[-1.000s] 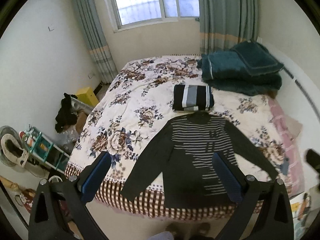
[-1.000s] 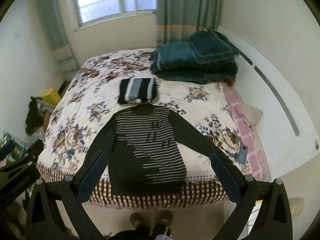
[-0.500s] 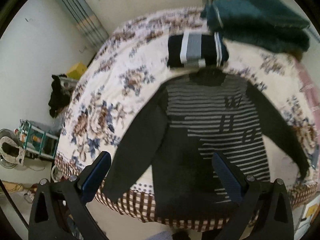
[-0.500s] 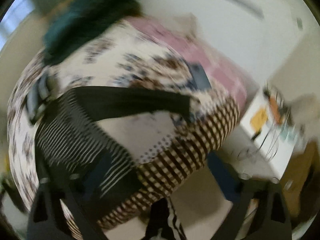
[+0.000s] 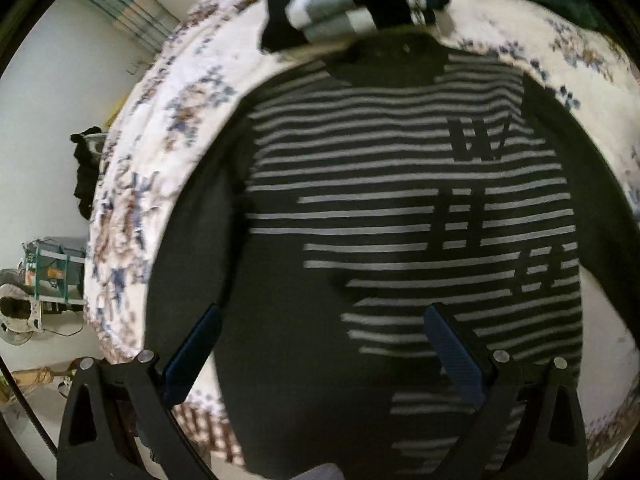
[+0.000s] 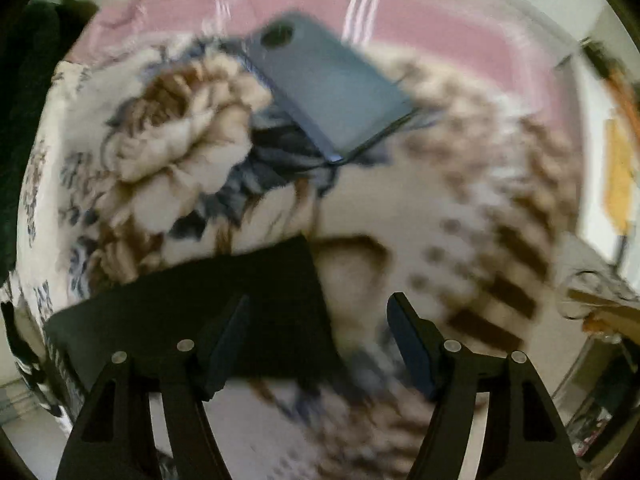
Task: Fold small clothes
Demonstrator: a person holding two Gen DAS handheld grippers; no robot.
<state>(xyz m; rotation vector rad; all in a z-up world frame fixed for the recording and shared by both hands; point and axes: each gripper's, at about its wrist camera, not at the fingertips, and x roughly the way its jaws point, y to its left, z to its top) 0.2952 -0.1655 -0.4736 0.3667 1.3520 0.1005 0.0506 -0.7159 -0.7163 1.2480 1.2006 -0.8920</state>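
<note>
A dark sweater with grey stripes (image 5: pixel 380 216) lies spread flat on the floral bedspread (image 5: pixel 160 128), collar far, hem at the near bed edge. My left gripper (image 5: pixel 320 320) is open and empty, close above the sweater's lower body. In the right wrist view one dark sleeve end (image 6: pixel 224 312) lies on the bedspread (image 6: pixel 180 160). My right gripper (image 6: pixel 318 308) is open and empty, just above the sleeve cuff, its left finger over the cloth.
A folded black, grey and white striped garment (image 5: pixel 352 4) lies past the sweater's collar. A grey-blue phone (image 6: pixel 328 84) lies on the bedspread beyond the sleeve, near a pink sheet (image 6: pixel 440 24). A shelf with clutter (image 5: pixel 52 268) stands left of the bed.
Both grippers have dropped from a high overview down close to the bed. The left came over the sweater's body; the right swung right and down to the sleeve end.
</note>
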